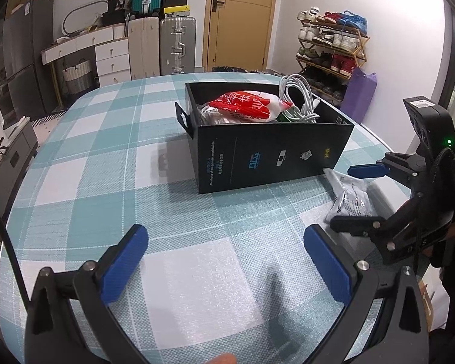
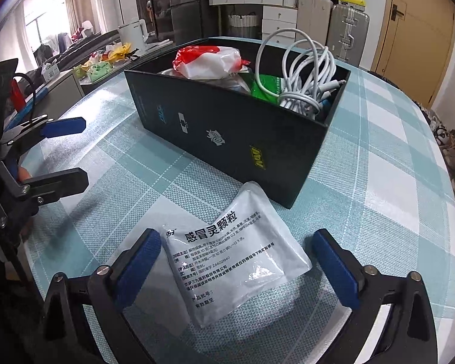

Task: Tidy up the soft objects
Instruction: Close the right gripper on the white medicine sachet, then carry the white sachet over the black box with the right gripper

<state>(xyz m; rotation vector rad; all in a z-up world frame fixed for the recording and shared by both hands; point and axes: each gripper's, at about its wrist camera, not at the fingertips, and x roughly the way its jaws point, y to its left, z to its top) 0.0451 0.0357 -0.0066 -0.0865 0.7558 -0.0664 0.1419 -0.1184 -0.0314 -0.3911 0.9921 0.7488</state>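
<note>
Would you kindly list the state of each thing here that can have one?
Black box: open-topped, upright on the table, holding items.
White cable: coiled, in the box.
Red-and-white bag: lying in the box.
White sachet: flat on the tablecloth, outside the box, between open jaws.
Right gripper: open, straddling the sachet.
Left gripper: open, empty.
Door: closed.

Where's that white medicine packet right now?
The packet lies flat on the checked tablecloth, just in front of the black box, between the open fingers of the right tool; the left wrist view shows it at right.
</note>
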